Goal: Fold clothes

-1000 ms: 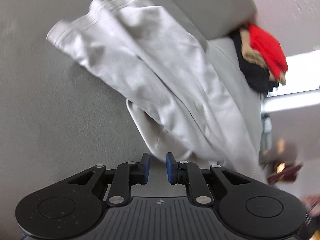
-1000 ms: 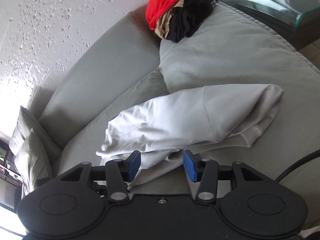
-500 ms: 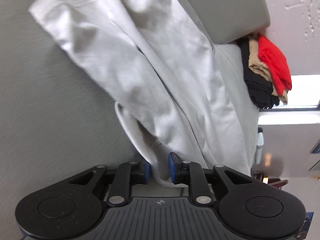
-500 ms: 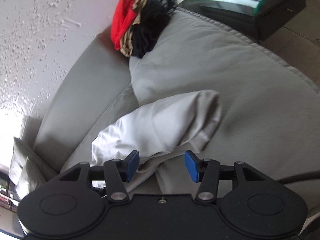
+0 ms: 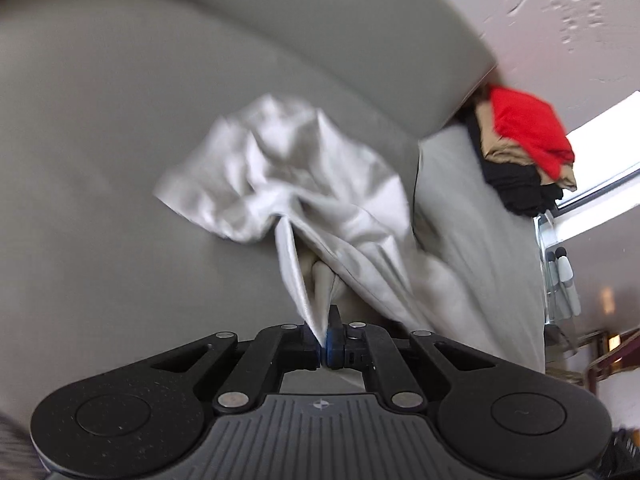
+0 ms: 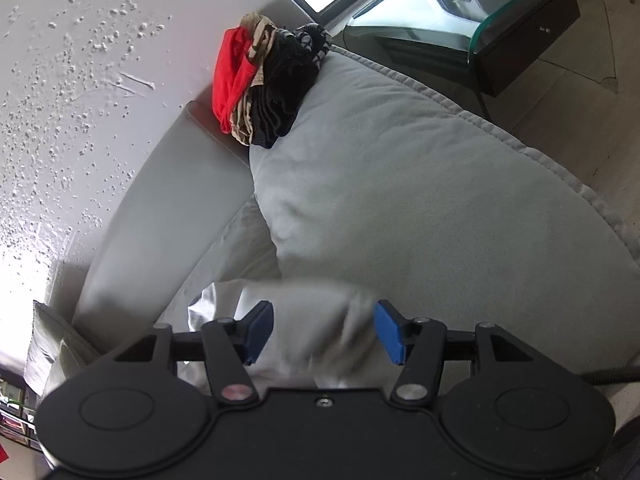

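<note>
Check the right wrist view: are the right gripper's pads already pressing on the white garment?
No. The right gripper has its jaws apart and opening; the white garment lies between them, touching neither pad.

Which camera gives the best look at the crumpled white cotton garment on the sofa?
The left wrist view: the crumpled white cotton garment fills the middle, one edge pinched in the shut left hand-held gripper. The right wrist view shows only a blurred part between the opening right hand-held gripper's pads.

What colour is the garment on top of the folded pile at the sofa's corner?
Red garment, above tan and black ones; clearest in the left wrist view.
</note>
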{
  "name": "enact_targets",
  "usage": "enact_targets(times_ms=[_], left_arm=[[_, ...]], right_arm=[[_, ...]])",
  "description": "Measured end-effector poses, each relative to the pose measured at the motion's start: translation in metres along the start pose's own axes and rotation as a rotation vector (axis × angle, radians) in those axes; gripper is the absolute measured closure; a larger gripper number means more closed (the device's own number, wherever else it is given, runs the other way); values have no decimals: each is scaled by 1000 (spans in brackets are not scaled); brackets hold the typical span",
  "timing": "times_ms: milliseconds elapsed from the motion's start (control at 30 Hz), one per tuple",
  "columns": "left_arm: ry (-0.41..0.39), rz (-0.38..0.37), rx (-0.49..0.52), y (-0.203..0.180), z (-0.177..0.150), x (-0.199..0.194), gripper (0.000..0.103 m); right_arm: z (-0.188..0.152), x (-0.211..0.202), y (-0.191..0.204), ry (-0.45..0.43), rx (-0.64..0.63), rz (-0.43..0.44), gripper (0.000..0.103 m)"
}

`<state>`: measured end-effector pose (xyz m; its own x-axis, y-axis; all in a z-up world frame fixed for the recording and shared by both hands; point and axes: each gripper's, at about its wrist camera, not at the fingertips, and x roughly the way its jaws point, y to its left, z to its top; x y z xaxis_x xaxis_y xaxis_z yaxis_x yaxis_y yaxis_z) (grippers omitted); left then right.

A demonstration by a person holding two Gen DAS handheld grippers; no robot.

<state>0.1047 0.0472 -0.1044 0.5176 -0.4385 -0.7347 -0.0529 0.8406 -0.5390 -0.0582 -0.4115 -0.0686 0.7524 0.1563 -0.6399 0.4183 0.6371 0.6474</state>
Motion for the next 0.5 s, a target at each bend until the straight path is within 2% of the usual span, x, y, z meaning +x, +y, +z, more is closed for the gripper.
enact_targets(times_ms=[100, 200, 267, 333, 433, 500], left_arm=[[-33, 44, 135, 10, -2, -28, 99], [-6, 102, 292, 21, -18, -24, 99], [6, 126, 349, 30, -32, -16, 98], [-4, 115, 341, 42, -41, -9, 98], [-8, 78, 216, 62, -43, -1, 98], [-32, 65, 200, 61, -40, -1, 98]], right_arm=[[-5, 0, 8, 16, -19, 13, 47], [-15, 11, 21, 71, -67, 16, 47], [-26, 21, 31, 126, -122, 29, 47], [-42, 31, 45, 165, -216, 21, 47], [-71, 50, 73, 196, -410, -1, 47], [-89, 66, 91, 205, -518, 22, 46]])
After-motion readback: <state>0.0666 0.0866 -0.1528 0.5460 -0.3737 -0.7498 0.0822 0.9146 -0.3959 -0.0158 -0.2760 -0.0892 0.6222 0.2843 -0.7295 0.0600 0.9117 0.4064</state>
